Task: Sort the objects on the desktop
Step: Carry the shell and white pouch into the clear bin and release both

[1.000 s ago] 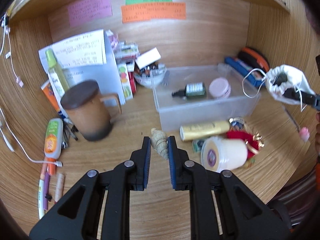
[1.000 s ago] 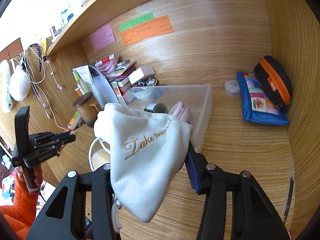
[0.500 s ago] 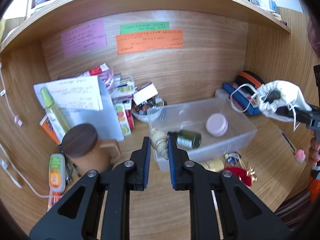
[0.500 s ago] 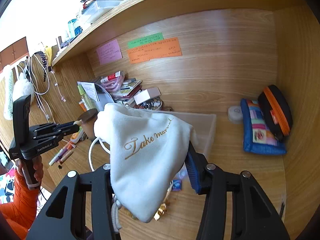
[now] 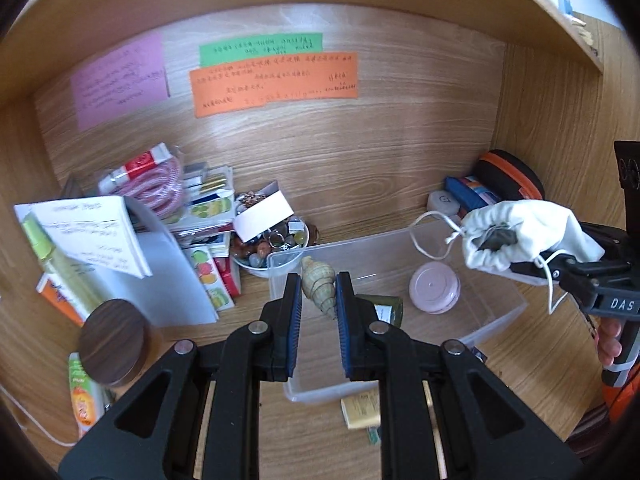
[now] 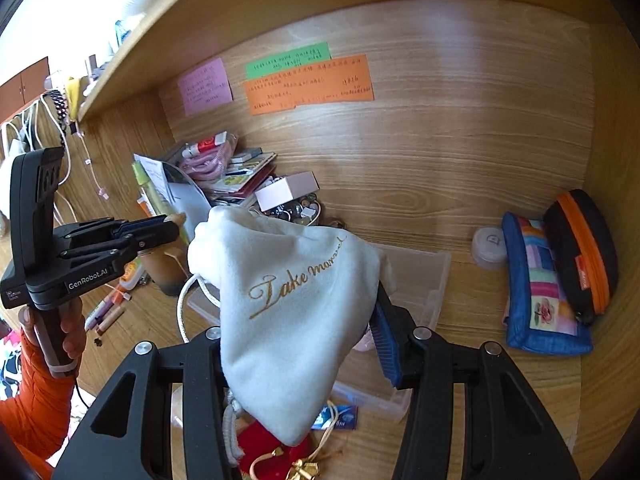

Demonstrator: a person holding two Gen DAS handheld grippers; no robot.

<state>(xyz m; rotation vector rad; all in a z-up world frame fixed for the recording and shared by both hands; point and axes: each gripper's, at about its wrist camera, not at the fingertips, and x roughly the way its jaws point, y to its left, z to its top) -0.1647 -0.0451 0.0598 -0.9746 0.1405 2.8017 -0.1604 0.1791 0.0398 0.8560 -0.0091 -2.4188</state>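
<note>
My left gripper [image 5: 317, 294] is shut on a beige spiral seashell [image 5: 319, 285] and holds it in the air above the left end of a clear plastic bin [image 5: 496, 322]. The bin holds a pink round jar [image 5: 434, 293] and a dark green bottle [image 5: 386, 309]. My right gripper [image 6: 304, 320] is shut on a white drawstring pouch [image 6: 296, 304] with gold lettering. The pouch also shows in the left wrist view [image 5: 520, 236], its mouth open toward the shell, to the right of the bin. The left gripper shows in the right wrist view [image 6: 160, 228], left of the pouch.
A brown lidded mug [image 5: 114, 340], a paper stack [image 5: 88, 232], boxes and a bowl of beads [image 5: 272, 244] crowd the left and back. Blue and black-orange pouches [image 6: 560, 276] lie at the right wall. A red pouch [image 6: 272, 456] and a gold item [image 5: 360, 414] lie before the bin.
Both grippers have risen and moved toward the back wall. The left gripper lifted the shell from the desk to above the bin. The pouch stays held.
</note>
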